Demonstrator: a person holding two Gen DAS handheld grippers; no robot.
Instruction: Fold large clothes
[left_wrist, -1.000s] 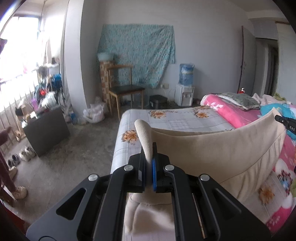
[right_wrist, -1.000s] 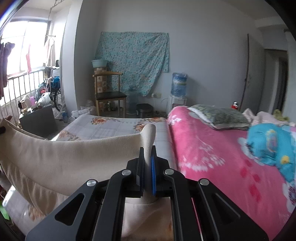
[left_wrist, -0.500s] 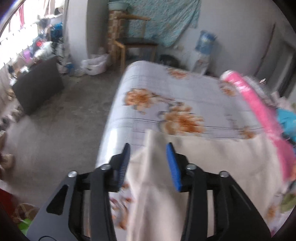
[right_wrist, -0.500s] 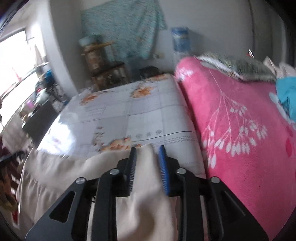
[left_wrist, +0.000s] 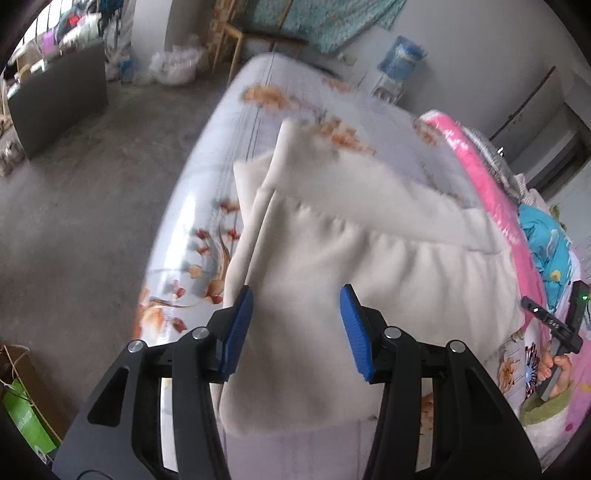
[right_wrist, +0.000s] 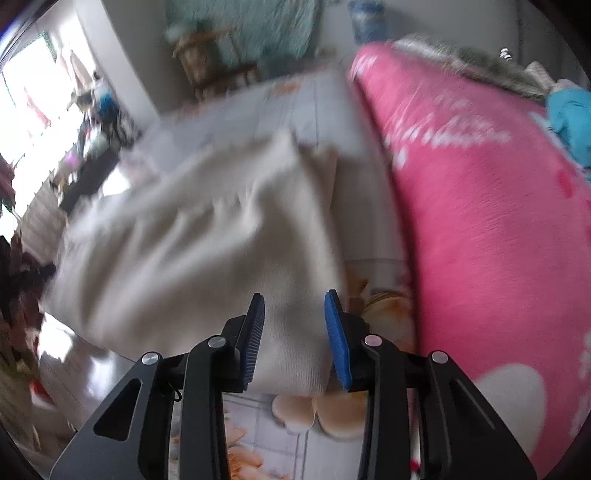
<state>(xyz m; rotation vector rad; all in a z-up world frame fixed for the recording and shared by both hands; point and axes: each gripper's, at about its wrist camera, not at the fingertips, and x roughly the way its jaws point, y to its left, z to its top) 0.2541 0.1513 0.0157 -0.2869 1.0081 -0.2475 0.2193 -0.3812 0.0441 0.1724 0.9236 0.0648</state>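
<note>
- The bed (left_wrist: 236, 122), under a pale floral sheet, fills both views; its far end is smeared by blur, worse in the right wrist view.
- A pink quilt (right_wrist: 480, 206) covers the bed's right side; its near edge runs out of frame.
- The cream garment (left_wrist: 354, 280) lies folded on the sheet just beside the quilt. Its top layer is doubled back at the far end, hiding what is under it. Its near edge is cut off behind the gripper bodies, and what kind of garment it is cannot be told.
- The left gripper (left_wrist: 297, 328) hangs over the garment's near left corner, jaws about half apart and opening. Cloth lies between the blue pads (left_wrist: 240, 325) but neither presses it.
- The right gripper (right_wrist: 294, 334) is over the near right corner, jaws narrower and opening, pads clear of the cloth between them.
- A hand (left_wrist: 559, 365) shows at the left view's right edge, mostly cropped.
</note>
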